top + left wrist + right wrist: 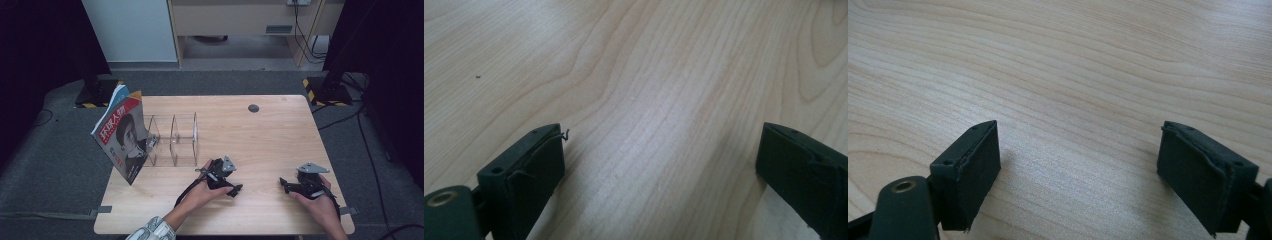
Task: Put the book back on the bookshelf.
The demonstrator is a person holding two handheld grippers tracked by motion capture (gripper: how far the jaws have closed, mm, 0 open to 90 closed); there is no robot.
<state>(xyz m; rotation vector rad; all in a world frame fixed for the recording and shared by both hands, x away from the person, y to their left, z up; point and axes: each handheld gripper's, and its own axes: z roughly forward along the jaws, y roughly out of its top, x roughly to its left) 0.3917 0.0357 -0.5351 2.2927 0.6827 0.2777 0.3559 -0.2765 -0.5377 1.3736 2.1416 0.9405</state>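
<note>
Two grippers sit low on the wooden table (270, 130), both near its front edge and well apart from each other. The left gripper (226, 185) has its jaws spread wide with just bare wood grain between them, and the right gripper (290, 187) is the same, wide apart and gripping nothing. The nearest stuff is over on the table's left: a magazine (122, 132) standing tilted against the end of a clear acrylic divider rack (172, 140), a fair way from the left gripper.
</note>
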